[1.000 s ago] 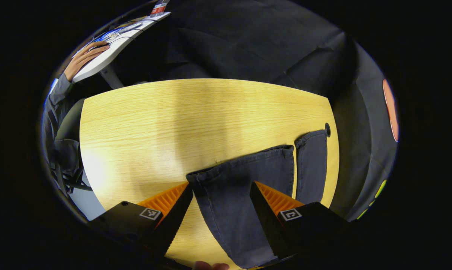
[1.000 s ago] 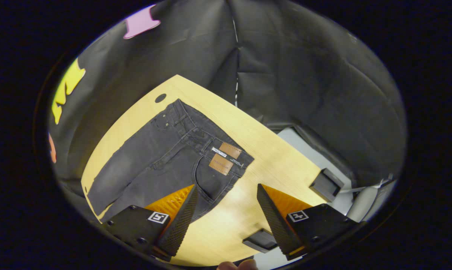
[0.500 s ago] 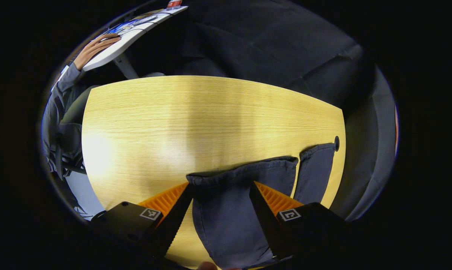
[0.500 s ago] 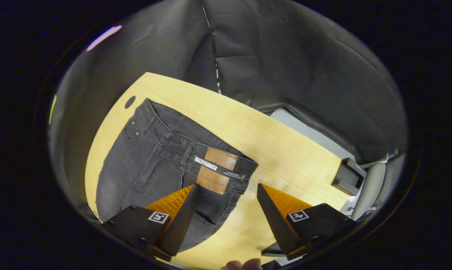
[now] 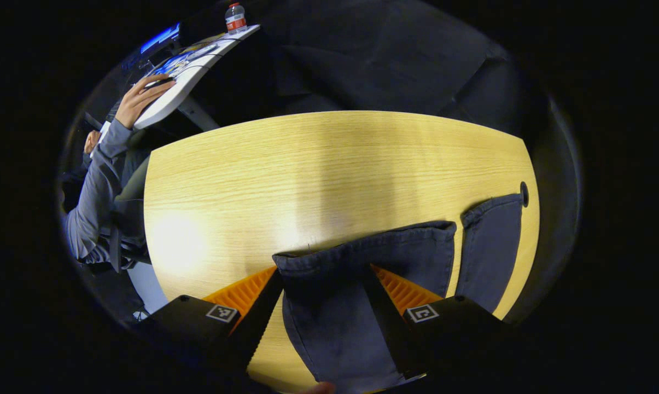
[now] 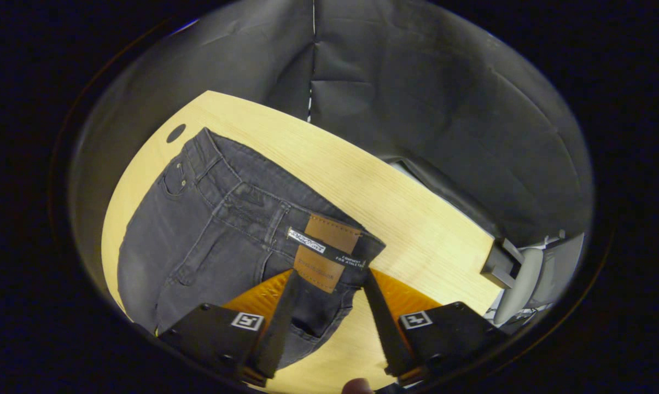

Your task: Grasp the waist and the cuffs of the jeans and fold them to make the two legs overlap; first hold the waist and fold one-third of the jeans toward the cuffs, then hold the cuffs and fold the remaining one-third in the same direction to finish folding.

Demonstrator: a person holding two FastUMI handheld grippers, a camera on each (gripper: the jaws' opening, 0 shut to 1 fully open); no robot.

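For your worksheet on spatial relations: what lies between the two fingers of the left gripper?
In the left gripper view, the cuff end of one jeans leg lies between the left gripper fingers, resting on the wooden table.

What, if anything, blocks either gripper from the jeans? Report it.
Nothing visible does. The left gripper has a cuff between its open fingers; the right gripper straddles the waist corner. Bare table lies beyond.
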